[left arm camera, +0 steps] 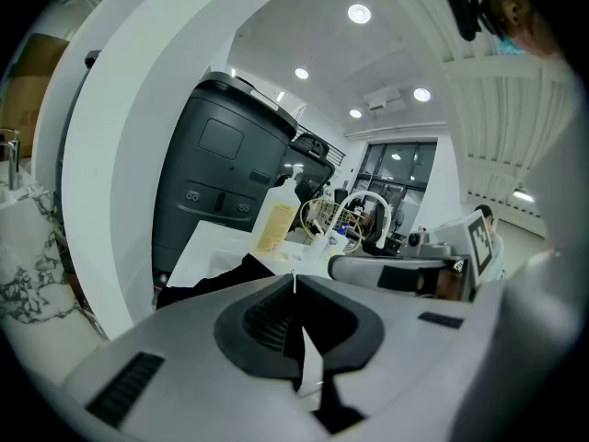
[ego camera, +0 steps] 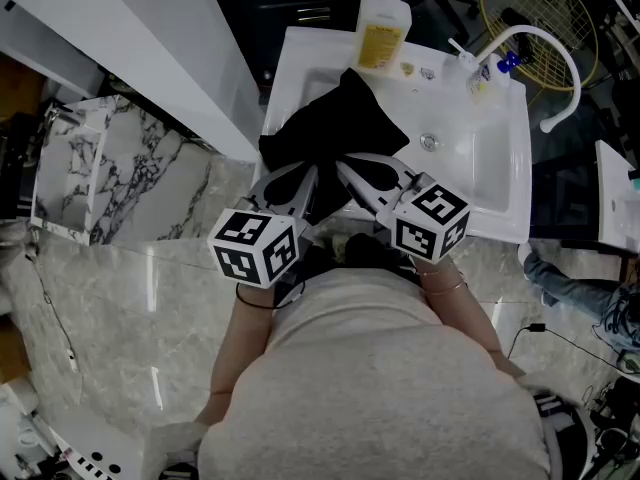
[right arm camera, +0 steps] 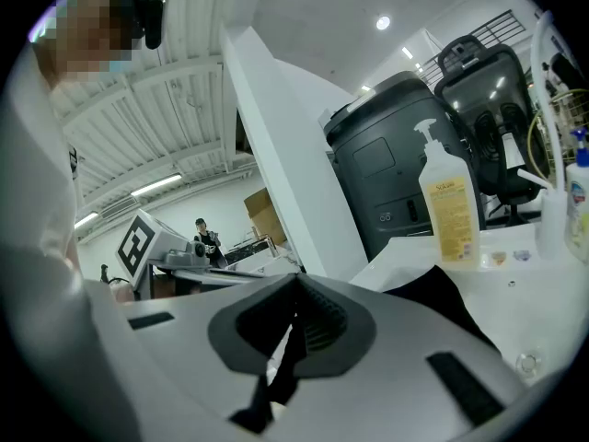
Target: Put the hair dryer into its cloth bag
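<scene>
A black cloth bag (ego camera: 340, 128) lies crumpled over the left part of a white washbasin (ego camera: 480, 158). It also shows as a dark fold in the left gripper view (left arm camera: 207, 284) and in the right gripper view (right arm camera: 442, 297). No hair dryer shows in any view. My left gripper (ego camera: 313, 173) and right gripper (ego camera: 342, 166) point inward side by side, tips over the bag's near edge. The jaws of both are closed together (left arm camera: 294, 279) (right arm camera: 296, 284). Whether any cloth is pinched does not show.
A yellow-labelled pump bottle (ego camera: 380, 33) stands at the basin's back edge. A curved white faucet (ego camera: 545, 58) and a small bottle (ego camera: 480, 73) are at its right. A slanted white panel (ego camera: 150, 38) and a marble-patterned cabinet (ego camera: 90, 168) stand to the left. Someone's leg (ego camera: 570, 283) is at right.
</scene>
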`<action>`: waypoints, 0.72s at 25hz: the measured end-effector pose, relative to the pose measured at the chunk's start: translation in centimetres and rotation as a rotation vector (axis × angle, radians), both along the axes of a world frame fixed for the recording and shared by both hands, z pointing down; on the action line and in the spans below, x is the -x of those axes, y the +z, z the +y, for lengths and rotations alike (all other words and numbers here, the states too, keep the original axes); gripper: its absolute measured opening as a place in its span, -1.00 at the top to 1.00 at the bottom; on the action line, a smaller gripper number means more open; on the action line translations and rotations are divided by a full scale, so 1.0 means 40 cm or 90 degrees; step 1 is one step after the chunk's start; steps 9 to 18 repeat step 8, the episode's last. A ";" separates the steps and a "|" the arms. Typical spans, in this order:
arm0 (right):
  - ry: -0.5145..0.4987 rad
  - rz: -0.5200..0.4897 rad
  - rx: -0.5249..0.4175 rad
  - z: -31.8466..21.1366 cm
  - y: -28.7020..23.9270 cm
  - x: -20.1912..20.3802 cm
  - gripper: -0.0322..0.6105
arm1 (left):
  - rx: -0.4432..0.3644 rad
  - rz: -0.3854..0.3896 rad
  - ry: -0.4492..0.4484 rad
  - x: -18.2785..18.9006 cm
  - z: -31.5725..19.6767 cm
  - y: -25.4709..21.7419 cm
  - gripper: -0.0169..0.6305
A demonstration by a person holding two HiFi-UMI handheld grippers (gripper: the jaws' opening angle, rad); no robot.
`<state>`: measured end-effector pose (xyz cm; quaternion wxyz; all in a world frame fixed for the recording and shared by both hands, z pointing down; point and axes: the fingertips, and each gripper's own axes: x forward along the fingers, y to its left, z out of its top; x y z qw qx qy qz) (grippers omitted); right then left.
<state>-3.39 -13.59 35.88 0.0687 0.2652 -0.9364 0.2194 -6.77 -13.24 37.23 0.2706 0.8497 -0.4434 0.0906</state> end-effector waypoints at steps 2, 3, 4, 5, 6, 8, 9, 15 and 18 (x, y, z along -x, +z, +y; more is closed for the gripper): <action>0.000 0.001 0.004 0.001 0.002 0.001 0.90 | 0.002 0.001 0.000 0.001 0.001 0.001 0.91; -0.001 0.002 0.006 0.001 0.004 0.001 0.90 | 0.002 0.001 0.000 0.001 0.000 0.001 0.91; -0.001 0.003 0.007 0.001 0.005 0.001 0.90 | 0.002 0.002 0.000 0.001 0.000 0.000 0.91; -0.001 0.003 0.009 0.001 0.006 0.001 0.90 | 0.002 0.002 0.000 0.001 -0.001 0.000 0.91; -0.002 0.004 0.010 0.001 0.006 0.001 0.90 | 0.002 0.003 -0.001 0.001 -0.002 -0.001 0.91; -0.001 0.005 0.010 0.001 0.007 -0.001 0.90 | 0.003 0.004 -0.001 0.000 -0.003 -0.001 0.91; -0.001 0.005 0.010 0.001 0.007 -0.001 0.90 | 0.003 0.004 -0.001 0.000 -0.003 -0.001 0.91; -0.001 0.005 0.010 0.001 0.007 -0.001 0.90 | 0.003 0.004 -0.001 0.000 -0.003 -0.001 0.91; -0.001 0.005 0.010 0.001 0.007 -0.001 0.90 | 0.003 0.004 -0.001 0.000 -0.003 -0.001 0.91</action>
